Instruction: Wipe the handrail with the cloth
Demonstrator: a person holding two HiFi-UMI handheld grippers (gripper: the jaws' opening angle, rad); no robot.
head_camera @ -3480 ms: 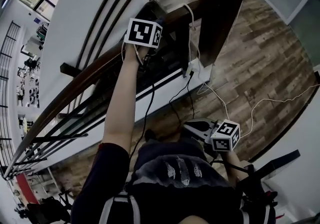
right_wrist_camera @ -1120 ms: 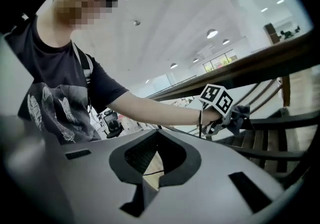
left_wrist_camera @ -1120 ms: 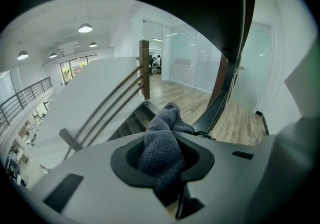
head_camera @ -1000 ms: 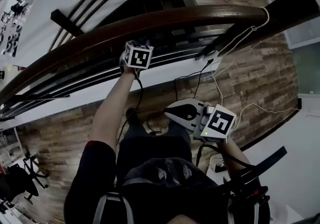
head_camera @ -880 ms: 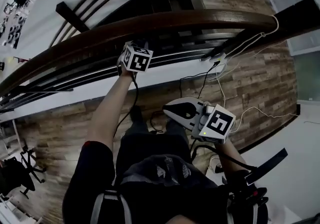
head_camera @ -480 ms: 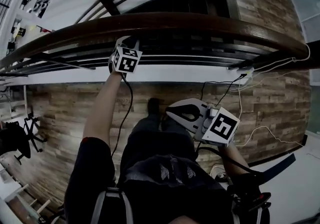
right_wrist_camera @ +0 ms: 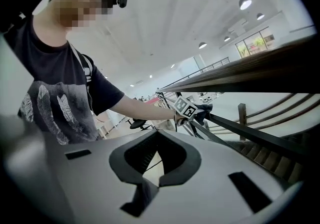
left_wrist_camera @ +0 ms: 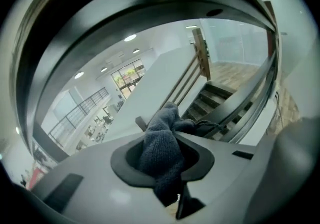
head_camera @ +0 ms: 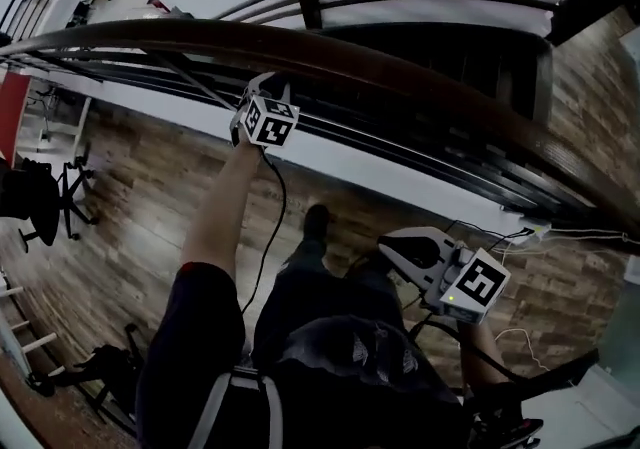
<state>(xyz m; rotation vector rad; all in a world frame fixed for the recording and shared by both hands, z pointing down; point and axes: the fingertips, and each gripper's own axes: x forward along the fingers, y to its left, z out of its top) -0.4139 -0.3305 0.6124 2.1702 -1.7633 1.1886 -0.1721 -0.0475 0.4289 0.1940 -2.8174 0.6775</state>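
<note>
L gripper (head_camera: 272,89) is up at the dark brown curved wooden handrail (head_camera: 400,72), arm stretched out, marker cube just under the rail's near edge. Its jaws are clamped on the dark grey knitted cloth (left_wrist_camera: 167,123): in the left gripper view the cloth fills the gap betw. the pads and bunches out past the tips. The rail's underside arcs close above it. Can't tell if cloth and wood actually touch. From the right gripper view the cloth shows as a dark wad beside the cube, next to a thin black metal bar (right_wrist_camera: 260,138) that runs under the handrail.

R gripper (head_camera: 405,249) hangs low by the person's waist, well apart from the rail. Jaws together, nothing betw. them, just a sliver of light.

Print that shows: black-and-white square code patterns on both cubes, no letters; pale feather motifs on the person's dark T-shirt (right_wrist_camera: 40,108).

Below: wood-plank floor (head_camera: 150,197), white power strip (head_camera: 533,231) w/ cables at the wall foot, black office chair (head_camera: 25,197) far L. Stairs (left_wrist_camera: 215,98) drop away beyond the rail.
</note>
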